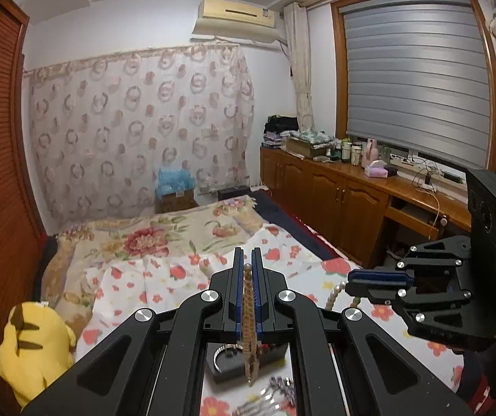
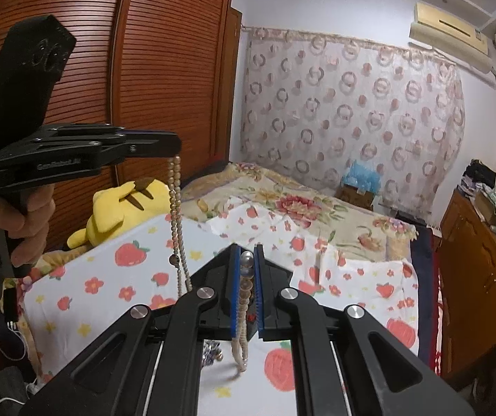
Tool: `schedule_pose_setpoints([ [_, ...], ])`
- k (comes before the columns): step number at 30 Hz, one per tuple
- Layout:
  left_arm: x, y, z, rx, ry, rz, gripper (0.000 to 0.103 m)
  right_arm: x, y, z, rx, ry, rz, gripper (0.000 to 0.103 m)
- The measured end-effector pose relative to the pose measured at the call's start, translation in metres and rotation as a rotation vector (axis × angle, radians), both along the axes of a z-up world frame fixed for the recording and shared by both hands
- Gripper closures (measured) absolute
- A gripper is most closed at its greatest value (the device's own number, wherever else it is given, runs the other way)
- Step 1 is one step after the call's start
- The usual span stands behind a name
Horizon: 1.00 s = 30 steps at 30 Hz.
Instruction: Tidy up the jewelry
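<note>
**Two grippers lift bead strands above a bed**

A beige bead strand hangs from the left gripper, whose blue-padded jaws are closed on it near a metal end bead. In the right wrist view this strand dangles at 9 o'clock, clear of the strawberry-print sheet. A paler pearl strand is pinched the same way in the right gripper, looping down at 6 o'clock.

Holding each strand high and apart likely keeps them from tangling. Below the left gripper, at 6 o'clock, sits a dark jewelry tray with a silver bangle, probably the destination. Loose silvery pieces lie just beside it.

A yellow plush toy rests at 8 o'clock. Faint lettering on the left gripper's side is too blurred to read with confidence.
</note>
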<state>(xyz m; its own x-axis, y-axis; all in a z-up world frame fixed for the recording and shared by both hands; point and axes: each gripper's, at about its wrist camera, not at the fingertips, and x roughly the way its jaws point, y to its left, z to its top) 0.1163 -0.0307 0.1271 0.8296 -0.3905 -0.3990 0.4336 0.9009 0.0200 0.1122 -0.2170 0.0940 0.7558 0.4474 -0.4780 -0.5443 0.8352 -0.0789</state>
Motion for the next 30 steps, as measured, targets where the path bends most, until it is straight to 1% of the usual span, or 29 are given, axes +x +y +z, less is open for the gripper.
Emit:
schedule_pose_setpoints([
  [4,0.02,-0.004,0.004,-0.001,-0.006,-0.001,0.099,0.015,-0.002,0.009,0.017,-0.008,0.001,0.095],
  [8,0.043,-0.001,-0.004,-0.006,0.015,0.011,0.099,0.03,-0.002,0.018,0.027,-0.017,0.005,0.095],
  [10,0.056,0.003,-0.017,-0.012,0.044,0.021,0.099,0.038,0.0,0.024,0.03,-0.027,0.009,0.095],
  [17,0.099,0.019,-0.073,-0.039,0.174,0.044,0.099,0.064,0.012,0.038,0.033,-0.046,0.029,0.095],
  [22,0.111,0.023,-0.098,-0.039,0.22,0.043,0.099,0.077,0.019,0.039,0.031,-0.048,0.036,0.095],
  [25,0.114,0.022,-0.108,-0.037,0.239,0.037,0.099,0.088,0.024,0.033,0.028,-0.033,0.037,0.095],
  [28,0.115,0.022,-0.114,-0.035,0.258,0.033,0.099,0.102,0.03,0.014,0.022,0.012,0.033,0.094],
  [30,0.112,0.023,-0.117,-0.041,0.267,0.031,0.099,0.111,0.034,-0.006,0.019,0.06,0.031,0.094],
])
